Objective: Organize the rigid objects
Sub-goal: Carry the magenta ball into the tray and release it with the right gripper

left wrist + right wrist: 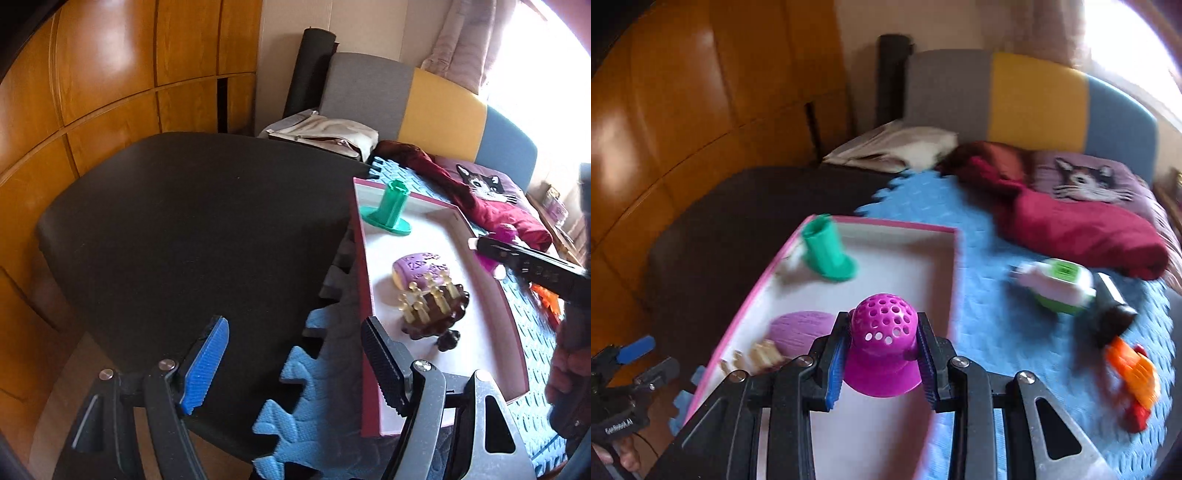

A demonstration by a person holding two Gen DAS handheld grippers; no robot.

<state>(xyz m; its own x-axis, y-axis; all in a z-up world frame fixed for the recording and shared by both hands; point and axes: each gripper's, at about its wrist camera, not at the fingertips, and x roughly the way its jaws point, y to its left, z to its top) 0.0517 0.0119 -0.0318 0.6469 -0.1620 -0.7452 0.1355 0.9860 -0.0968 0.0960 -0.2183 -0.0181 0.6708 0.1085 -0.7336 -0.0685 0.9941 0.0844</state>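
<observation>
Right gripper (pixel 882 363) clamped on magenta strainer (pixel 882 339), above tray (pixel 879 223). Left gripper (pixel 295 363) jaws moderately open, empty, beside tray near edge.

Perforated magenta dome (pixel 882 343) upright above pink-rimmed tray (pixel 886 224), green spool (pixel 827 251) standing inside

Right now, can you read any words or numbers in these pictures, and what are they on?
"GenRobot.AI" (roughly; small and tilted): on the black strap of the left gripper, seen from the right wrist.
Raised marks on the purple oval piece in the tray: too blurred to read.
Nothing else carries readable text.
</observation>
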